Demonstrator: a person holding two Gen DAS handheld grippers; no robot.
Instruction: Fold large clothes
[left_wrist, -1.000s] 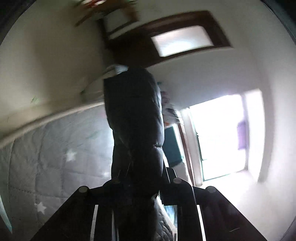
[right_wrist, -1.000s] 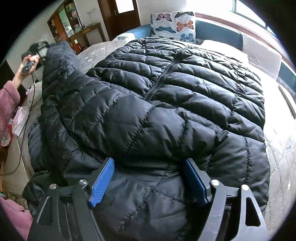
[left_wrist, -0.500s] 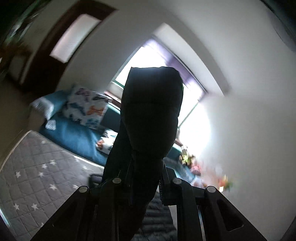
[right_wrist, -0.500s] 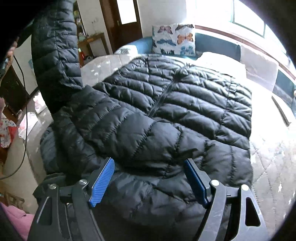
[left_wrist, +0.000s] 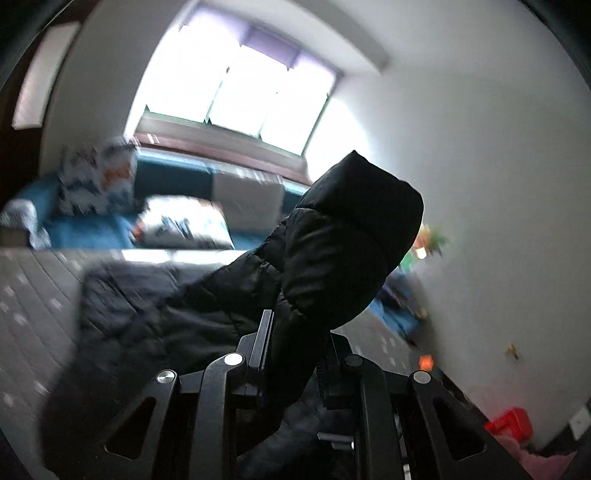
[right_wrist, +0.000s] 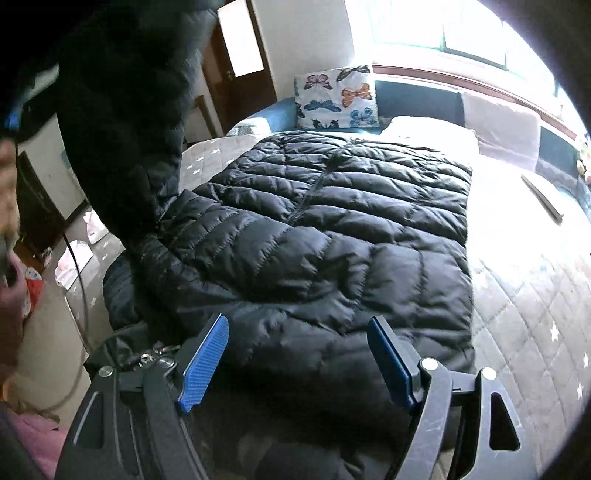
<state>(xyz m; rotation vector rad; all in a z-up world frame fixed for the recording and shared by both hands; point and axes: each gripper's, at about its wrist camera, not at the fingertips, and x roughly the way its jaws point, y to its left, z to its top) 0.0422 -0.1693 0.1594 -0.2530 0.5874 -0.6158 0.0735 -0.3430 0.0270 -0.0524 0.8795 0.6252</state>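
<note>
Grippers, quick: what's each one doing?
Left gripper: shut on the black puffer jacket's sleeve.
Right gripper: open, holding nothing, over the jacket.

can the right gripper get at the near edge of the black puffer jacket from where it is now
Probably yes. The right gripper hangs open just over the black puffer jacket, nothing between. The lifted sleeve, pinched in the left gripper, is off to one side.
</note>
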